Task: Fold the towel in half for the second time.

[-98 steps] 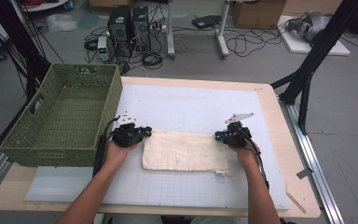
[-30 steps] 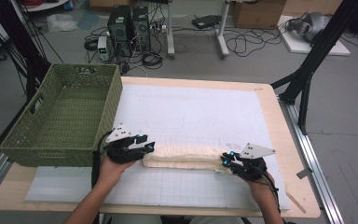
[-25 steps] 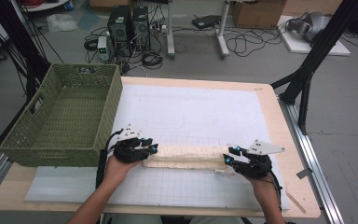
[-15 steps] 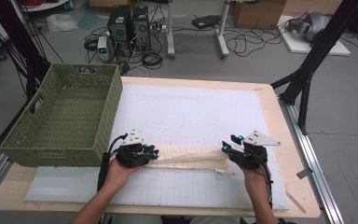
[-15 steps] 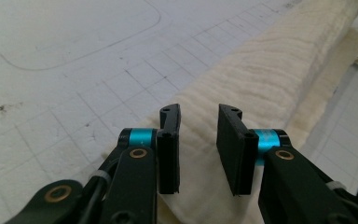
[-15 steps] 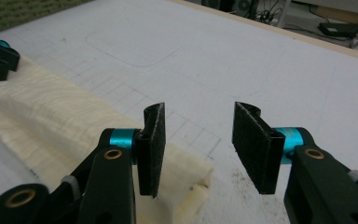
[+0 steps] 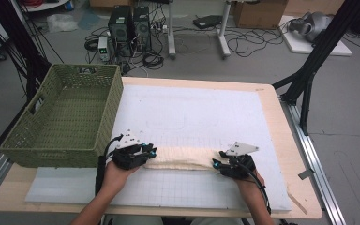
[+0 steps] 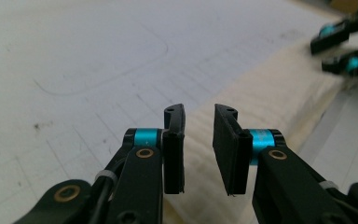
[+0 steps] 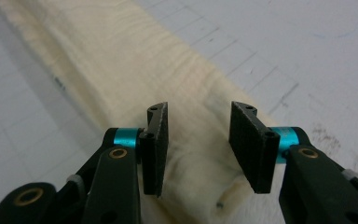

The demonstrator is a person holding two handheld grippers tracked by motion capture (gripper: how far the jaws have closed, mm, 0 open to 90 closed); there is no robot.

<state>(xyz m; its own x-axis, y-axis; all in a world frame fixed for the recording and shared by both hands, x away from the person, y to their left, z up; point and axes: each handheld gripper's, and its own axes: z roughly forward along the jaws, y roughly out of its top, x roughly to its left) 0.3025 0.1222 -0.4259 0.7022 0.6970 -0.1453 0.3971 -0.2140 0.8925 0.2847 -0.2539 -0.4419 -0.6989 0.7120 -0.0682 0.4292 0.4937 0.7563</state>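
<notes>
A cream towel (image 7: 183, 158), folded into a long narrow strip, lies across the white mat (image 7: 192, 108) near the front edge. My left gripper (image 7: 149, 152) rests at its left end. In the left gripper view the jaws (image 8: 198, 140) stand apart over the towel (image 8: 270, 93); they have just been closing, and the pads press on nothing. My right gripper (image 7: 217, 164) is at the strip's right end. Its jaws (image 9: 198, 140) are apart above the towel (image 9: 121, 70) and have just narrowed slightly, without pinching it.
A green woven basket (image 7: 37, 140) stands at the table's left, just beyond my left hand. The wooden table edge (image 7: 304, 206) runs close at the front and right. Black stand legs (image 7: 309, 79), computer towers and cables are on the floor beyond.
The towel, a wider rectangle some seconds ago, is now a narrow strip. The right gripper swung away from me, then back and left onto the right end. The left gripper has hardly moved.
</notes>
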